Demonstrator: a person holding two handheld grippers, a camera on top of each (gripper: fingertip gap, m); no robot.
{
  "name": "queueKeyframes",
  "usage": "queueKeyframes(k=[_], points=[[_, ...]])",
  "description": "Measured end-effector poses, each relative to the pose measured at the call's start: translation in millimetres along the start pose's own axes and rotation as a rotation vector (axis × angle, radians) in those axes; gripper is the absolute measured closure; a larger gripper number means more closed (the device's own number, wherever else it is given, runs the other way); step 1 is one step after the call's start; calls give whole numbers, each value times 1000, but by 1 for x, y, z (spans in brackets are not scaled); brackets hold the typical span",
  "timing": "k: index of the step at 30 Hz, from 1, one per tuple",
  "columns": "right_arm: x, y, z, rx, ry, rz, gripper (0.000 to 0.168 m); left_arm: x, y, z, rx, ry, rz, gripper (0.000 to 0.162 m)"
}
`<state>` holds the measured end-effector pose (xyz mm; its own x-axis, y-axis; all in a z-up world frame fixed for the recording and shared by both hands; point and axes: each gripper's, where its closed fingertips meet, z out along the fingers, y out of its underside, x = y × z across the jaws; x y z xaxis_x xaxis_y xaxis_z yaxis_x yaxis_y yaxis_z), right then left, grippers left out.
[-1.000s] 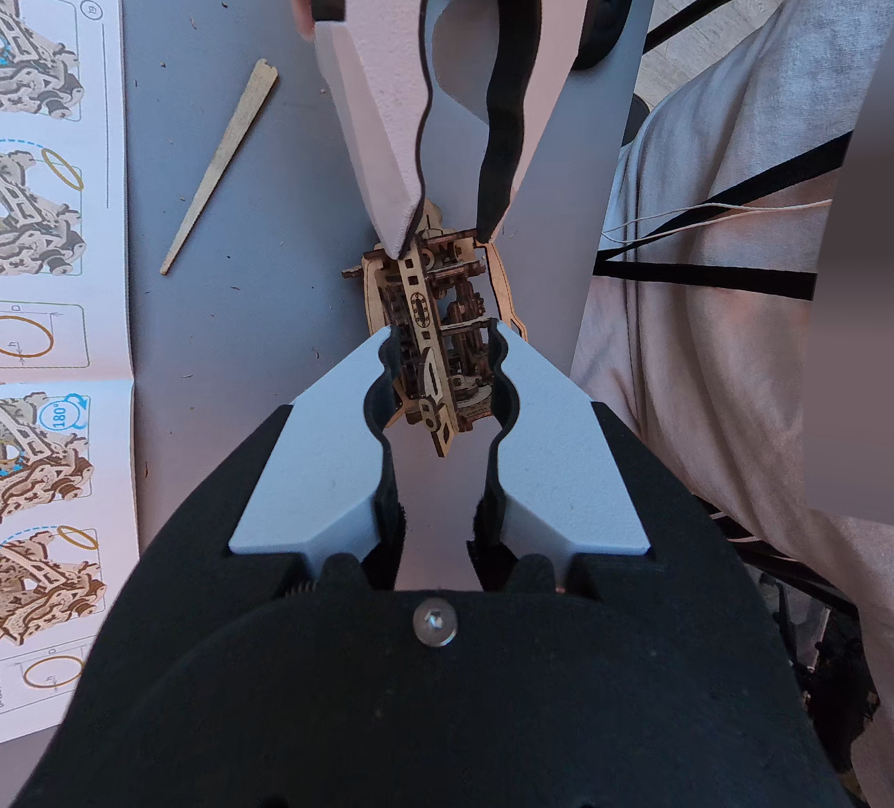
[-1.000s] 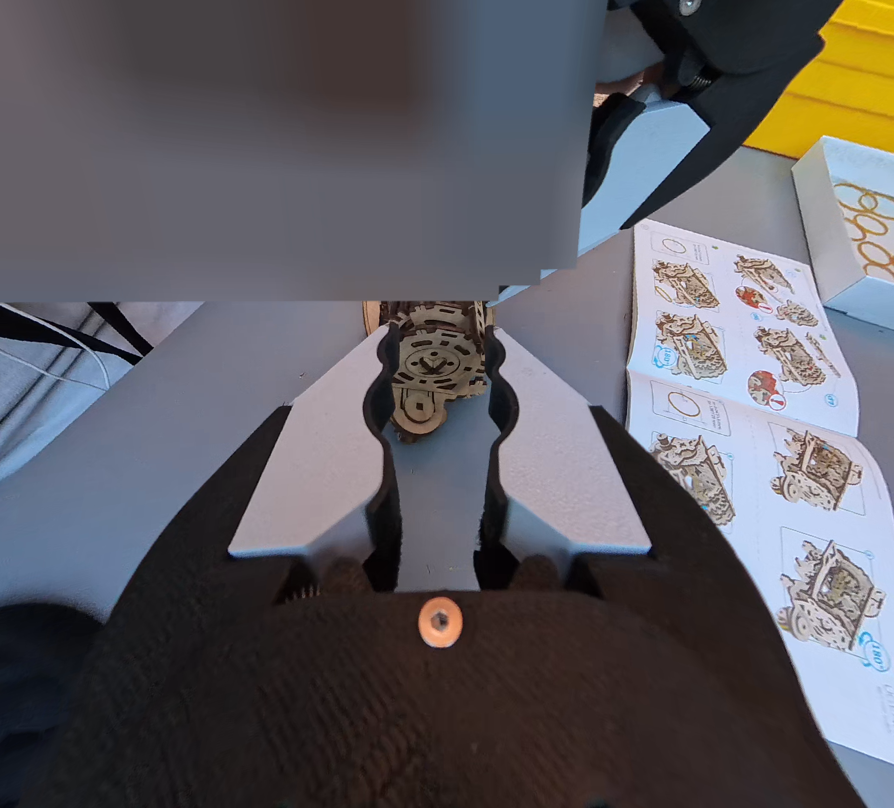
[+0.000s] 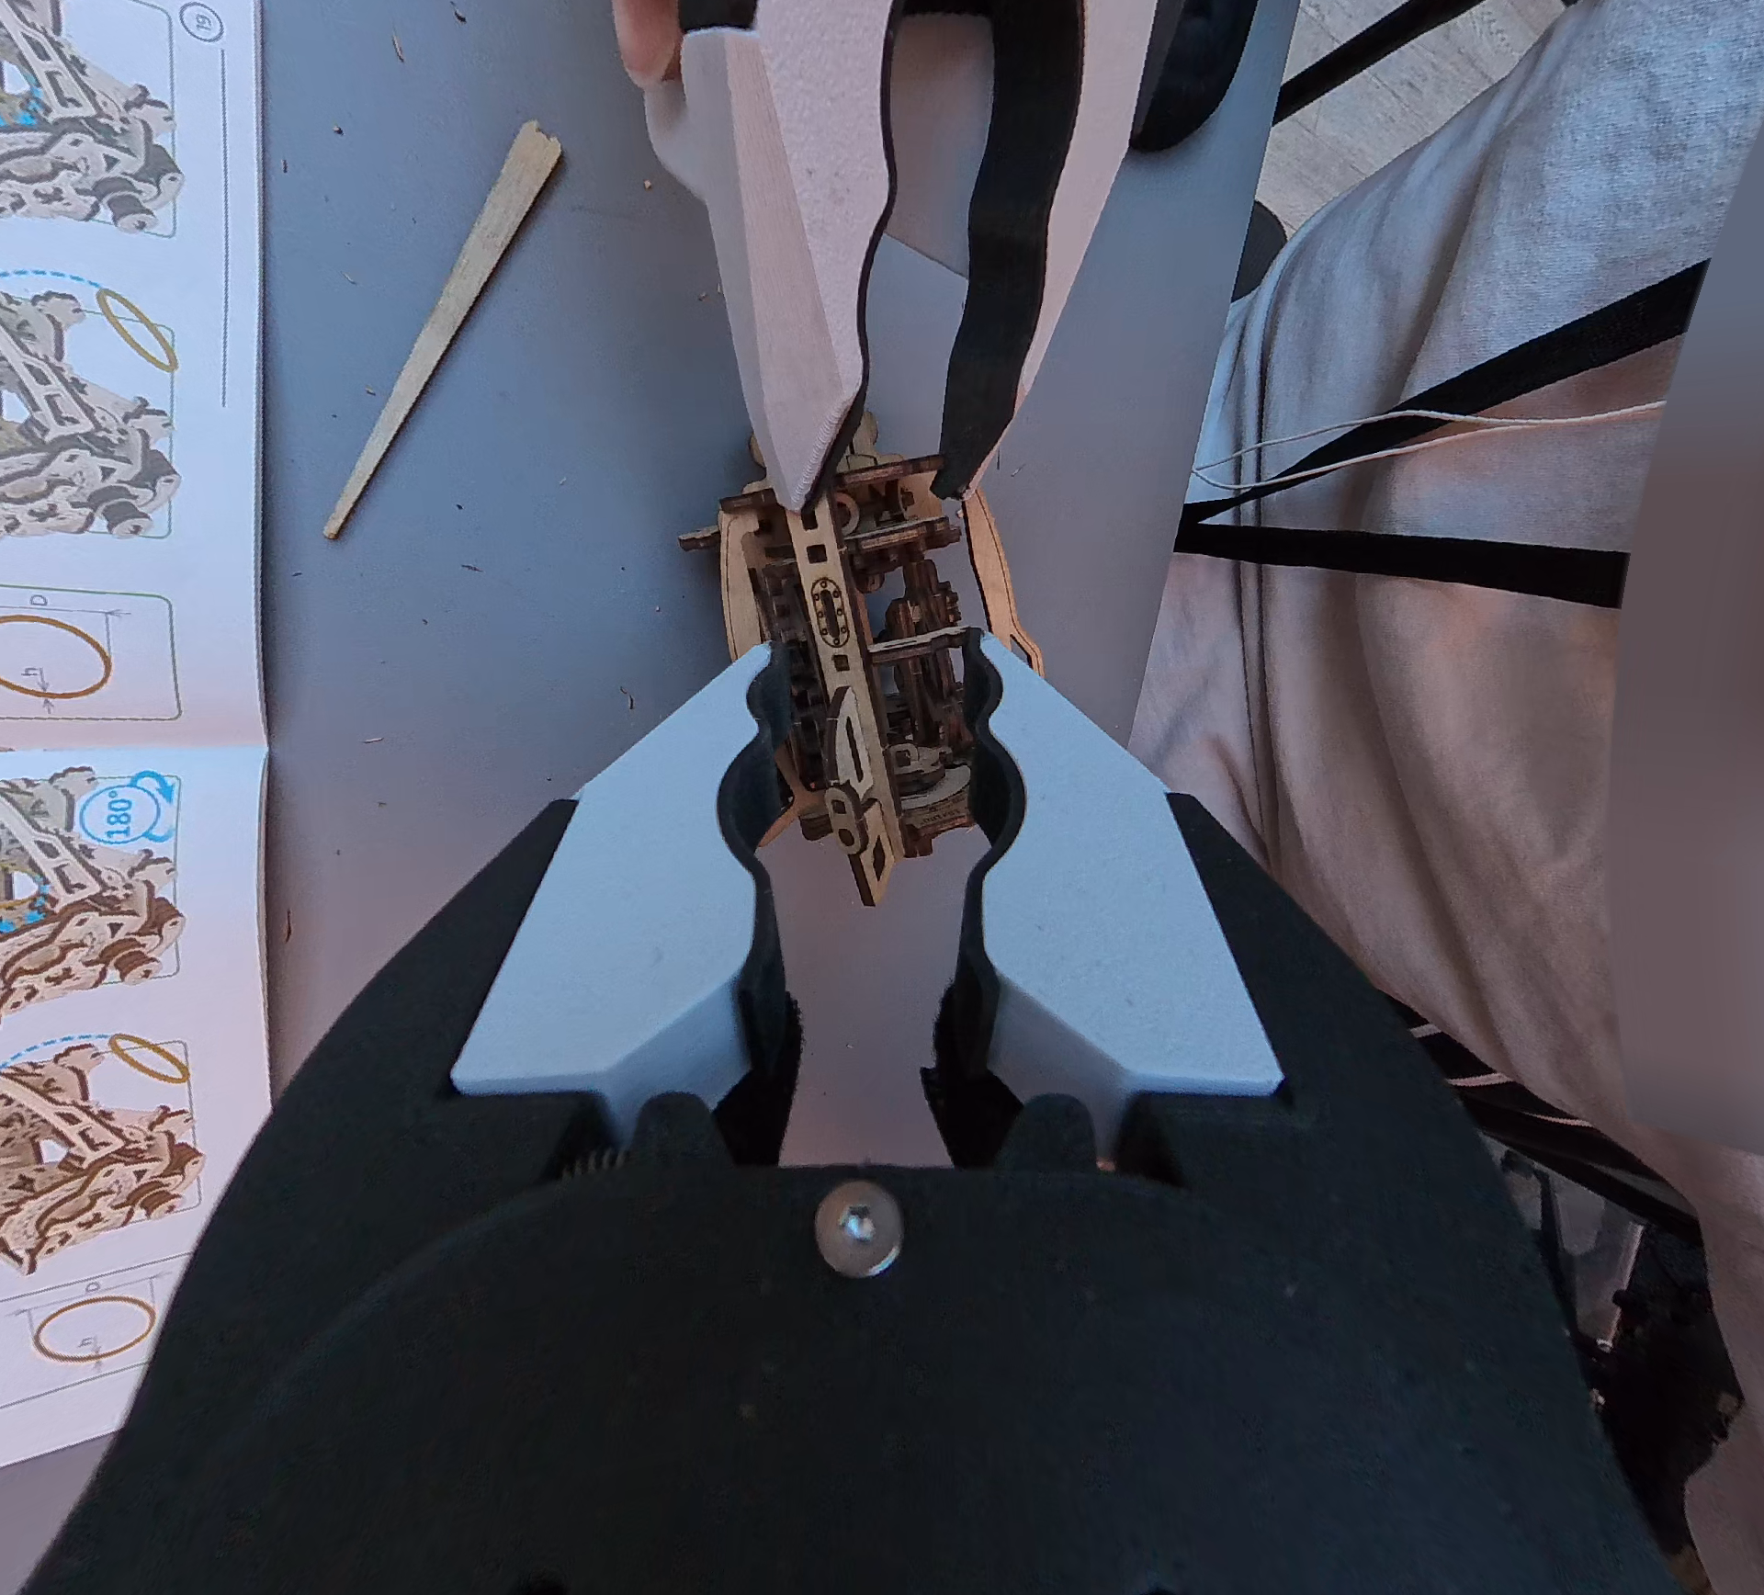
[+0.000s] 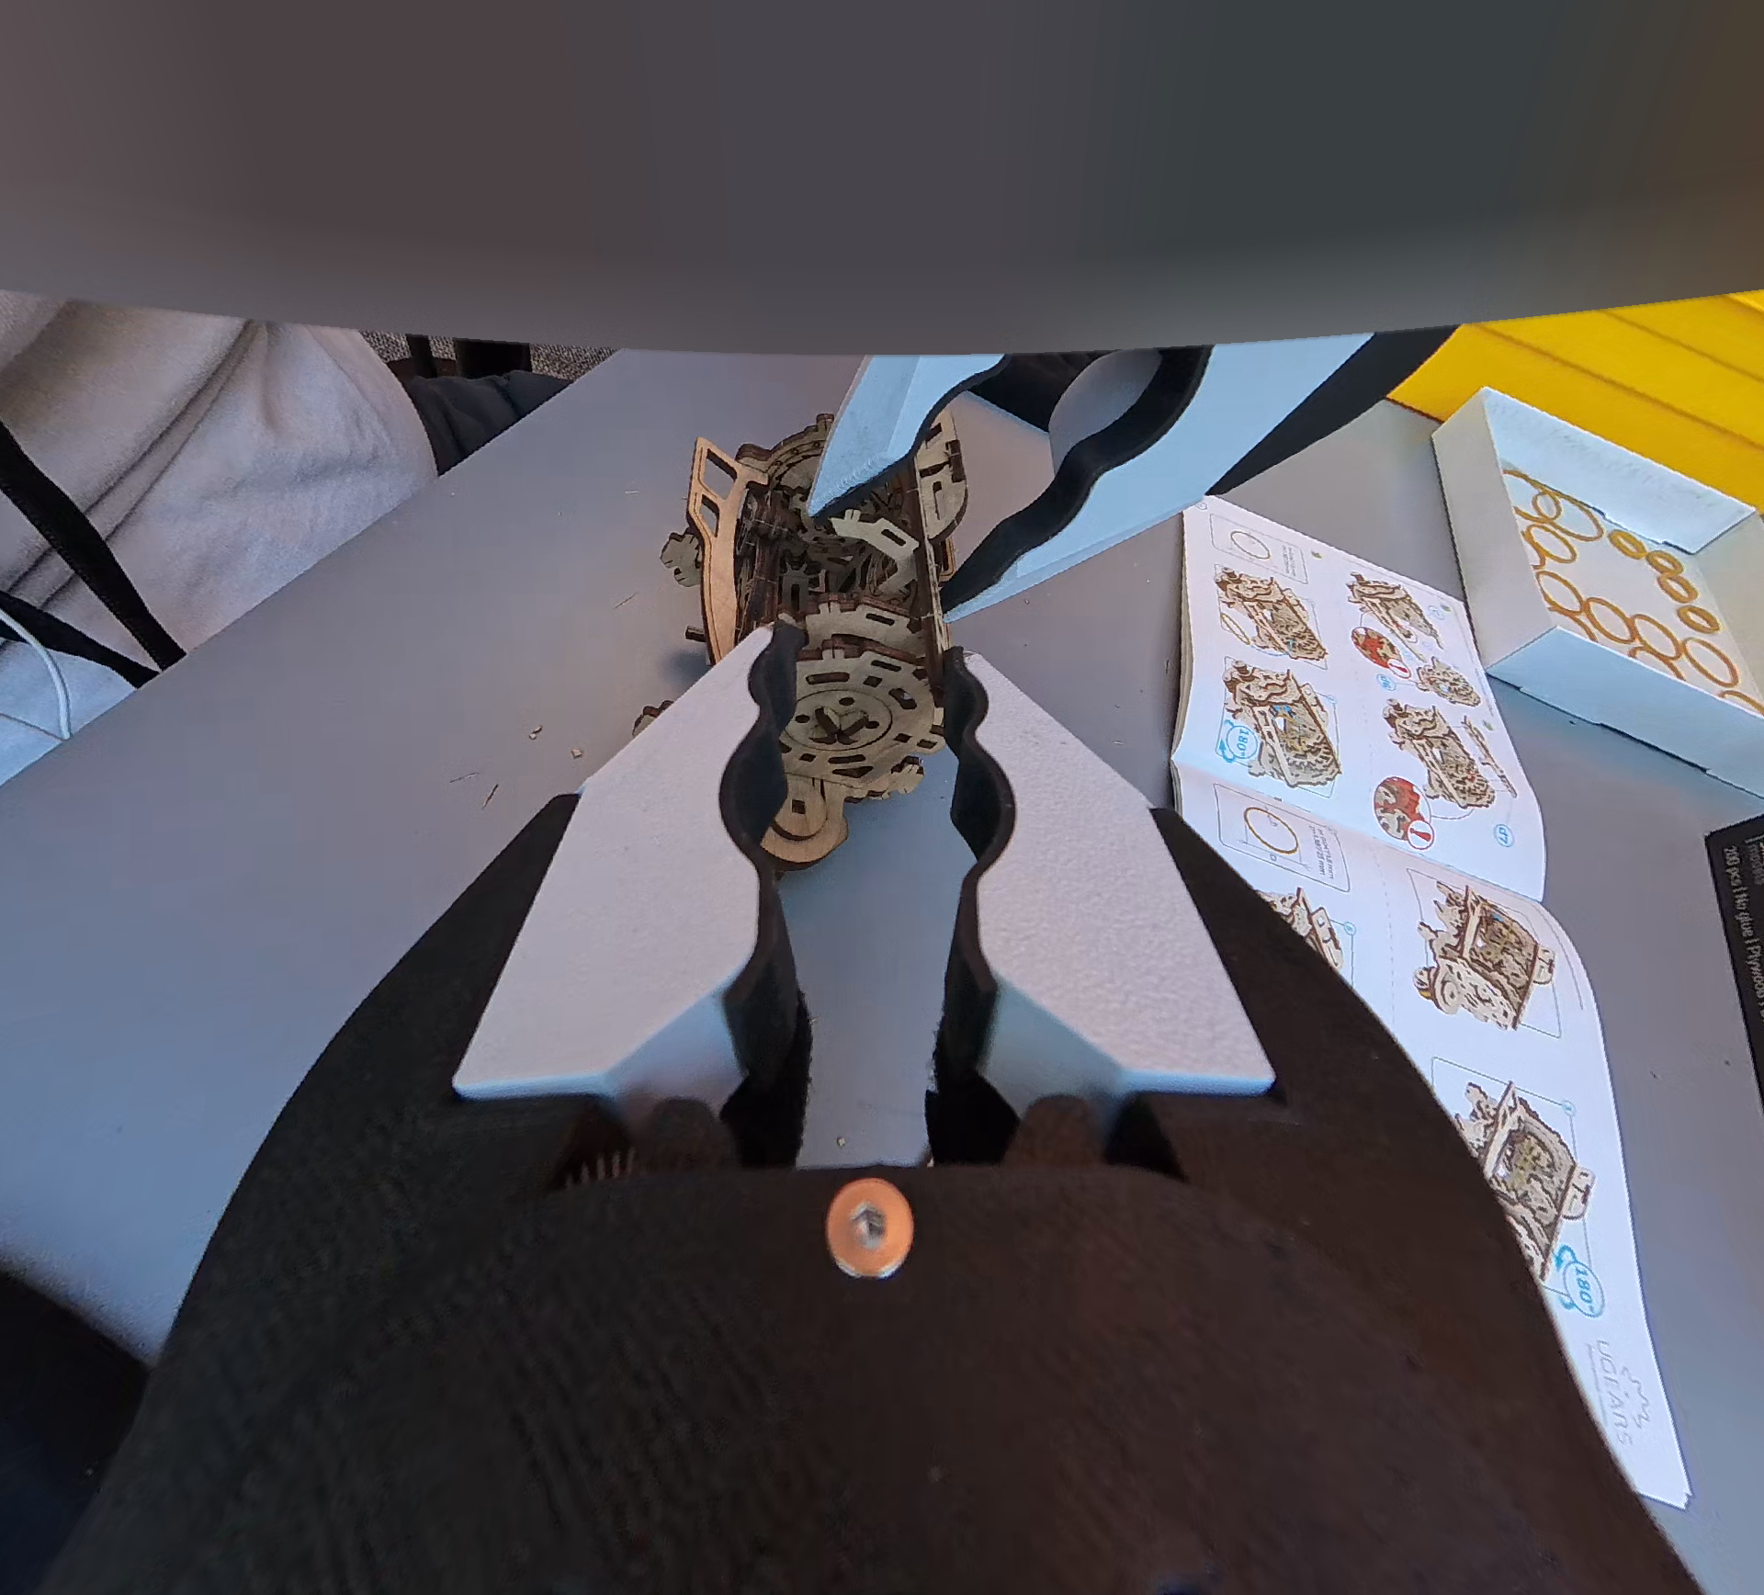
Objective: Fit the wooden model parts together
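In the left wrist view, the left hand-held gripper (image 3: 873,690) is closed part way on the wooden model (image 3: 864,671). Both its black pads touch the sides of the model, which sits on the grey bench (image 3: 496,614) near the edge. The right hand-held gripper (image 3: 883,480) comes from the top of the picture, and its two fingertips touch the far end of the model. Its jaws stand a little apart, about as wide as that end. A thin wooden stick (image 3: 444,342) lies alone on the bench, to the left of the model. An open instruction booklet (image 3: 115,690) lies at the left edge. A person in light clothing (image 3: 1432,595) with black stripes sits at the right.

In the right wrist view, the right hand-held gripper (image 4: 864,671) grips the round, gear-like end of the wooden model (image 4: 830,595) between its pads. The model rests on the bench (image 4: 382,690). The left hand-held gripper (image 4: 897,537) reaches in from the top right and its fingers stand on both sides of the far part of the model. The booklet (image 4: 1355,785) lies to the right, and a white box (image 4: 1604,556) printed with gold rings is beyond it.
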<state>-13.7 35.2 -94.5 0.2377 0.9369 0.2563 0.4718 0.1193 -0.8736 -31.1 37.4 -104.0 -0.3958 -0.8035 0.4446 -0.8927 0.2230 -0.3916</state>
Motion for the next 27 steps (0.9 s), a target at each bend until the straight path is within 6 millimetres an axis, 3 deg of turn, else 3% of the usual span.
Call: queueKeyframes(k=[7, 10, 13, 14, 17, 19, 23, 27], points=[[-2, -4, -1, 39, -38, 29, 138, 2, 0, 0, 2, 6, 7, 128], [7, -20, -16, 163, -15, 14, 146, 2, 1, 0, 3, 8, 14, 128], [18, -14, -27, 128, 27, -40, 149, 2, 1, 0, 6, 11, 16, 128], [17, -10, -26, 107, 28, -54, 150, 2, 1, 0, 5, 10, 16, 128], [4, -13, -19, 106, -58, 25, 124, 1, 0, 0, 3, 7, 16, 128], [0, -16, -17, 107, -72, 35, 126, 1, 1, 0, 7, 6, 12, 128], [1, -20, -9, 81, 36, -128, 130, 1, 1, 0, 5, 2, 8, 128], [3, -17, -5, 58, 37, -83, 130, 2, 1, 1, -4, -5, 15, 127]])
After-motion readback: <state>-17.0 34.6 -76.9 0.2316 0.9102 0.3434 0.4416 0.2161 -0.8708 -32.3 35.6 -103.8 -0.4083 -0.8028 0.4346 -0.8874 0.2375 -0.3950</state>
